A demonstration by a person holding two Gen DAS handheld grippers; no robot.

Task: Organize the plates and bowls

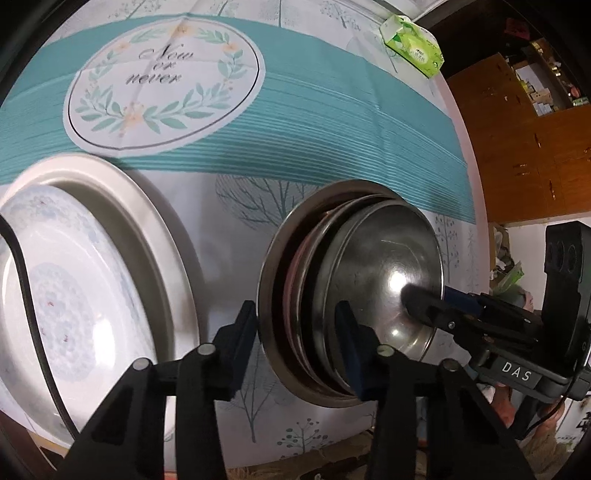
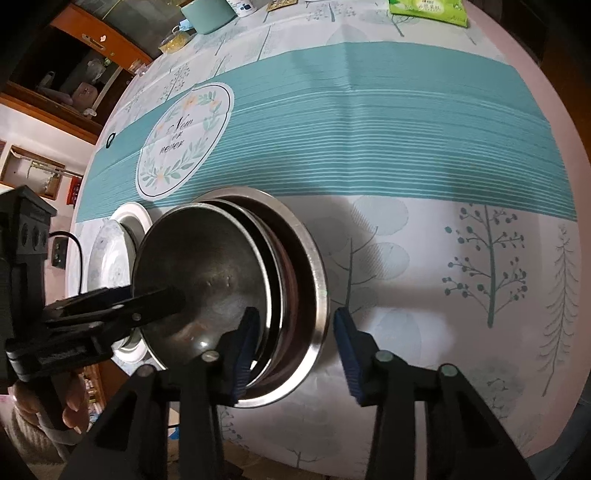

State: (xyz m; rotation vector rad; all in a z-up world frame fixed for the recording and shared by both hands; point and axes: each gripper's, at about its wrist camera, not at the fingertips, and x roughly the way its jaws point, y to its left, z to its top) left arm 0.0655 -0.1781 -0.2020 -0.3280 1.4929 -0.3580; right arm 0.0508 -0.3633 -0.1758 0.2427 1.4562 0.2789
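Note:
A stack of steel bowls (image 1: 373, 273) stands on the tablecloth, several nested, the top one tilted; it also shows in the right wrist view (image 2: 207, 273). My left gripper (image 1: 295, 343) is open, its jaws straddling the near left rims of the stack. My right gripper (image 2: 295, 350) is open, its jaws straddling the stack's right rims; it also shows in the left wrist view (image 1: 424, 302), one finger reaching into the top bowl. A white patterned plate (image 1: 55, 295) lies in a larger plate (image 1: 155, 221) to the left.
The table has a teal and white tree-print cloth (image 2: 406, 147). A green tissue pack (image 1: 412, 46) lies at the far edge. A mint cup (image 2: 208, 13) and small items stand at the far left. Wooden cabinets (image 1: 524, 147) lie beyond the table.

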